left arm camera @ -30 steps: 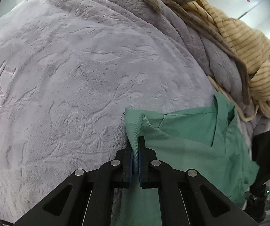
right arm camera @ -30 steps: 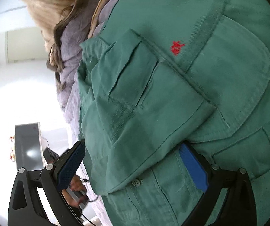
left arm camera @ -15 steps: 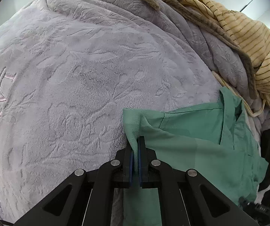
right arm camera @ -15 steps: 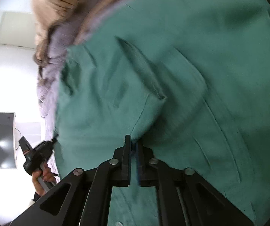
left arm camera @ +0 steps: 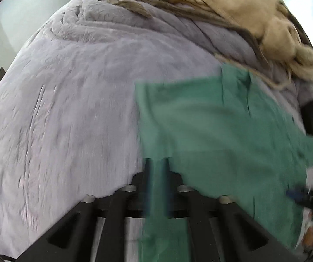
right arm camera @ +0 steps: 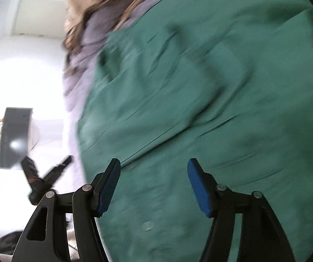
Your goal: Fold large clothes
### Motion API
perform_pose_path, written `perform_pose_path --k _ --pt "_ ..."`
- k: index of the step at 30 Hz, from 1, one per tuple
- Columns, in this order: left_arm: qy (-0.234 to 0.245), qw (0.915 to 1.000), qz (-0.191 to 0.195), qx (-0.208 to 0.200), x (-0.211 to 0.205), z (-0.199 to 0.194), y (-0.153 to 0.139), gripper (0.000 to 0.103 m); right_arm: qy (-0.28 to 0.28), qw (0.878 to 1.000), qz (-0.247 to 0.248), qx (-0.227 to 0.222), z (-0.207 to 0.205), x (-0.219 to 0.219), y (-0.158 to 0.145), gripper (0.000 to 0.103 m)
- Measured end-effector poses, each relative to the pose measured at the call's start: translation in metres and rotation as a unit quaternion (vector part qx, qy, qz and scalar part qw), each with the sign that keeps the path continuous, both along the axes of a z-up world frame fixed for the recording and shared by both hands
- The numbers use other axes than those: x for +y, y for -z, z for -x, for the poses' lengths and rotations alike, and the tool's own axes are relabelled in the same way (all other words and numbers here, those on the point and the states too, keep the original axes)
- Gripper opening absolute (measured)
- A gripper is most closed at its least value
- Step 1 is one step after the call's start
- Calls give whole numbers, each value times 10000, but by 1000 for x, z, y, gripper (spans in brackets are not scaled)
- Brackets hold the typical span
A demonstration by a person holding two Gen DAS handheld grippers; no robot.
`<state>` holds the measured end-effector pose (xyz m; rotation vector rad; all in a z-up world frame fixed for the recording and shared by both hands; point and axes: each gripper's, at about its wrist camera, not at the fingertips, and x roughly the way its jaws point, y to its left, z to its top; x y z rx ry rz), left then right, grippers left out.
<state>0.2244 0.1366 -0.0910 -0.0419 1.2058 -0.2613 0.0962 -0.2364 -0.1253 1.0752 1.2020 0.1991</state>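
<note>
A grey plush blanket (left arm camera: 69, 109) is filling most of the left wrist view and is carrying everything else. The green jacket (left arm camera: 211, 120), the task's garment, is lying spread on the right part of this blanket, with its near edge running down towards the camera. A tan garment (left arm camera: 265, 21) is lying bunched along the far edge, beside the jacket's top corner, and is not part of this step.

Going by how things lie, a fold has just been laid down and the cloth is being let go, so this looks like the release at the end of one fold.

The right claw (right arm camera: 153, 163) is hanging wide open just above the jacket's flat surface. Its jaws have just been opening, and nothing is sitting between them.

The left claw (left arm camera: 156, 163) is smeared by blur. Its jaws have just been opening too, but they are showing only a narrow gap with a strip of green cloth lying in it. Whether the pads are pressing on that strip cannot be told.

The next move is probably calling for both claws to be getting clear of the cloth without dragging it. After that comes finding a fresh edge or corner on each side for a further fold. A small button (right arm camera: 147, 226) is showing near the right claw's base.
</note>
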Motion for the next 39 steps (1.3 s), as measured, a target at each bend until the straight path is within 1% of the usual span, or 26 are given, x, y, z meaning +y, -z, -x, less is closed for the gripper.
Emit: perform_pose_path --k 1,2,3,4,5,6,8,9,10,11,12,13,16,19,20,23,25,27,29,30,31,32,33,35,39 --pt "-64 9999 -92 -95 2 11 -1 88 -70 9999 -149 -27 -2 11 1 68" --pt "-177 9990 -183 -360 5 25 -4 94 -165 9991 -397 -43 -6 30 4 68" --pt "-228 9980 -280 -509 7 39 -6 94 -247 9973 -689 -43 -11 51 8 68" --pt "-264 9980 -354 -457 9 46 -5 94 -335 9939 -1054 -33 -18 78 14 68" --pt "-428 9973 -459 -377 14 53 -2 94 -393 9915 -1240 -32 -24 95 17 68" --pt "-581 9965 -499 -349 19 60 0 94 -506 9881 -1454 -38 -33 122 22 68" --pt "-872 9947 -496 -225 33 72 2 94 -758 9837 -1629 3 -51 171 30 68" --pt "-964 9940 -497 -156 39 77 3 94 -847 9830 -1629 32 -57 189 33 67" --pt "-1065 9930 -515 -77 47 84 4 94 -909 9838 -1544 46 -66 210 37 63" --pt "-1116 9923 -539 -47 51 90 4 94 -915 9851 -1457 37 -70 219 38 57" --pt "-1178 9914 -571 -7 58 97 4 94 -904 9875 -1290 54 -76 231 40 32" --pt "-1209 9909 -586 14 62 104 5 94 -883 9888 -1197 117 -81 240 42 2" --pt "-1350 9887 -650 30 78 126 7 94 -846 9903 -1084 179 -87 258 46 3" --pt "-1526 9861 -658 90 93 142 12 94 -1130 9902 -810 121 -93 278 48 2" --pt "-1593 9850 -649 131 97 146 15 94 -1315 9886 -729 124 -96 286 50 2" --pt "-1733 9827 -610 235 101 151 20 94 -1658 9816 -872 367 -96 297 56 2" --pt "-1725 9832 -557 200 97 152 16 94 -1790 9793 -873 364 -88 296 49 4" --pt "-1629 9848 -600 93 90 151 11 94 -1950 9761 -906 303 -73 289 37 6" --pt "-1478 9868 -661 -29 77 148 4 94 -1992 9753 -939 181 -58 275 28 20" --pt "-1398 9880 -654 -76 70 146 1 94 -1982 9763 -854 153 -52 264 21 40" --pt "-1338 9889 -639 -104 64 143 -1 94 -1941 9781 -745 125 -45 250 16 62" --pt "-1265 9900 -611 -127 56 139 -3 94 -1827 9816 -554 43 -41 229 10 68" --pt "-1185 9912 -579 -133 45 135 -4 94 -1749 9837 -427 -3 -33 214 6 70" --pt "-1030 9932 -527 -123 23 130 -5 94 -1572 9874 -173 4 -16 174 -1 70" --pt "-613 9972 -433 -9 -31 122 -4 94 -1036 9943 241 99 12 100 -10 70"
